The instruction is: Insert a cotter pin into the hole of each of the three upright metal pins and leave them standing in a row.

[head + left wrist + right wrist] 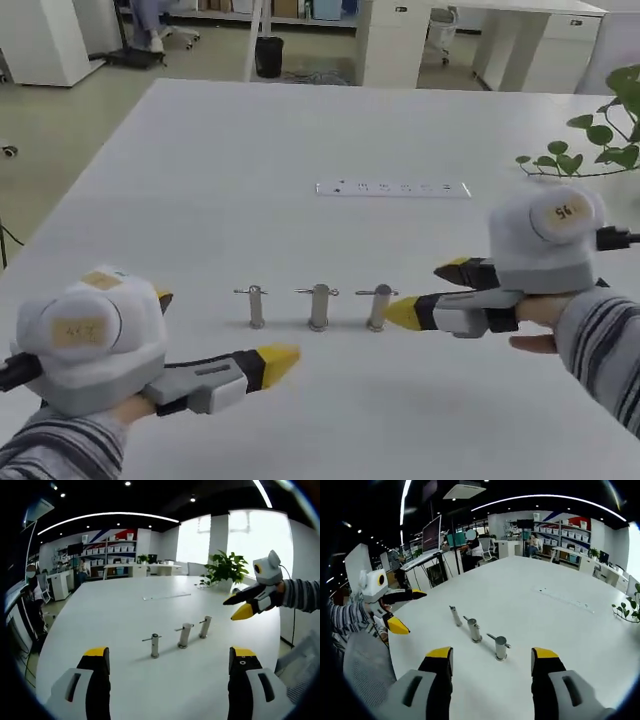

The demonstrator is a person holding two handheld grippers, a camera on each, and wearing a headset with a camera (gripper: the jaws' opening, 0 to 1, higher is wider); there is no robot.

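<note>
White counter: work sits mid-width, near edge.
Left gripper: near-left, fingers spread, holding nothing.
Right gripper: at right, fingers spread, holding nothing; lower fingertip just beside rightmost pin.
Three upright metal pins: in row, between grippers.
Cotter pin: appears to sit through each pin head.
Judgement: row looks finished. Draw right gripper off rightward, level. No sweep across row: cotter ends could snag, pins could tip.
</note>
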